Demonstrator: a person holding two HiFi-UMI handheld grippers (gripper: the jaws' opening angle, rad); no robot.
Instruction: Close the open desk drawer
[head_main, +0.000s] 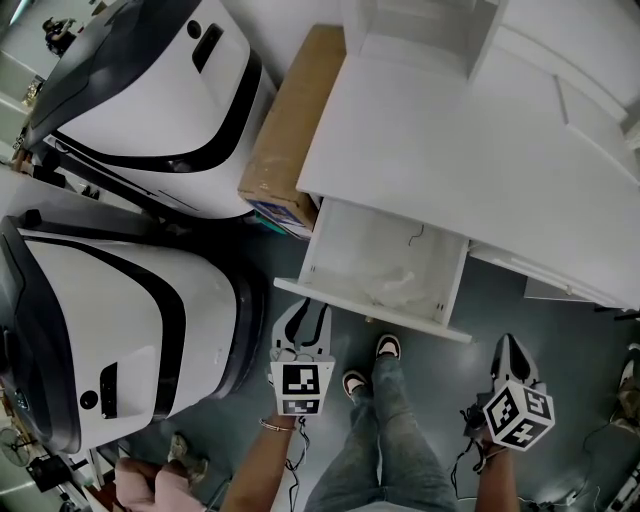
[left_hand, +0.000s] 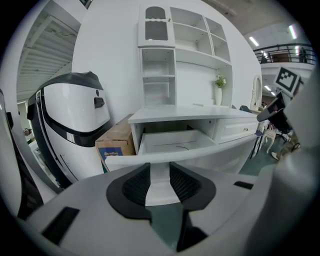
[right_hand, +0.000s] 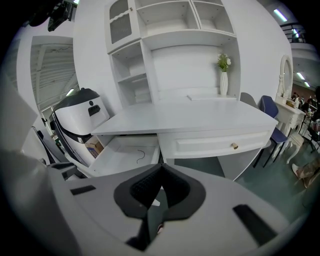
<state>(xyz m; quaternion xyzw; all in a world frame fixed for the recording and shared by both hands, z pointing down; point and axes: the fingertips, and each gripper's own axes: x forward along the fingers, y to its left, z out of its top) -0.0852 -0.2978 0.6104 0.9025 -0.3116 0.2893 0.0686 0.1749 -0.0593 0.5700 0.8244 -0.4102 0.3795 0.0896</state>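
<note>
Under the white worktop (head_main: 430, 170), drawer (head_main: 372, 313) pulled out toward the person, long front running left-right, left claw (head_main: 305, 318) parted, empty, just before it, right claw (head_main: 512, 352) closed, empty

The head view looks steeply down onto the open drawer (head_main: 372, 312) at twelve o'clock, while both gripper views face the desk (head_main: 450, 140) from low and near, the left squarely, the right with that shared drawer toward ten o'clock.
</note>
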